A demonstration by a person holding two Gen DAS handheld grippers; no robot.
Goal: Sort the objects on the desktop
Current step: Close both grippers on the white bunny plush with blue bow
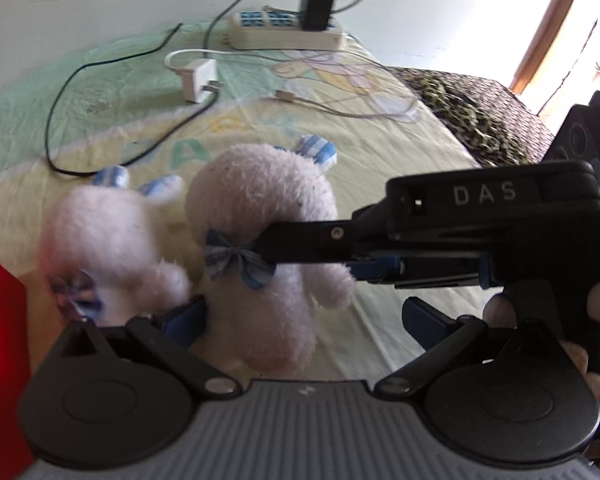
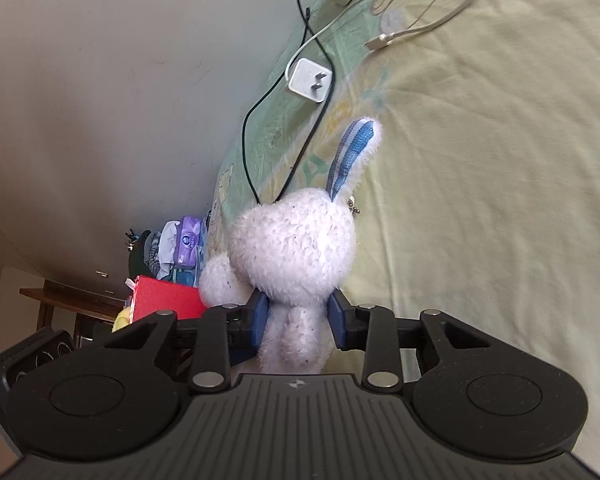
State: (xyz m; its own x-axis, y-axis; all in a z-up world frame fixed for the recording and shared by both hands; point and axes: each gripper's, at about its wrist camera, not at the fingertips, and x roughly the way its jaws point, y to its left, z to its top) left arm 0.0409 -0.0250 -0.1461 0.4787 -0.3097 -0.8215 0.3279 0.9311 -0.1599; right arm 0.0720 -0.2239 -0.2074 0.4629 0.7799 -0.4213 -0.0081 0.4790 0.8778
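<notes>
A white plush bunny (image 1: pixel 260 200) with a blue bow and blue striped ears stands upright on the yellow-green sheet (image 1: pixel 380 152). My right gripper (image 1: pixel 268 252) comes in from the right and is shut on its neck; in the right wrist view the blue pads (image 2: pixel 260 320) squeeze the bunny (image 2: pixel 292 248) from both sides. My left gripper (image 1: pixel 304 320) is open, its fingers wide apart around the bunny's lower body, the right finger clear of it. A second white bunny (image 1: pixel 108 240), blurred, sits just to the left, beside the left finger.
At the back by the wall lie a power strip (image 1: pixel 284 28) with a black adapter, a white charger (image 1: pixel 198 80) and loose cables. A red box (image 1: pixel 0 360) stands at the left edge, a leopard-print cloth (image 1: pixel 472 112) at the right. A purple tissue pack (image 2: pixel 188 246) lies beyond the red box.
</notes>
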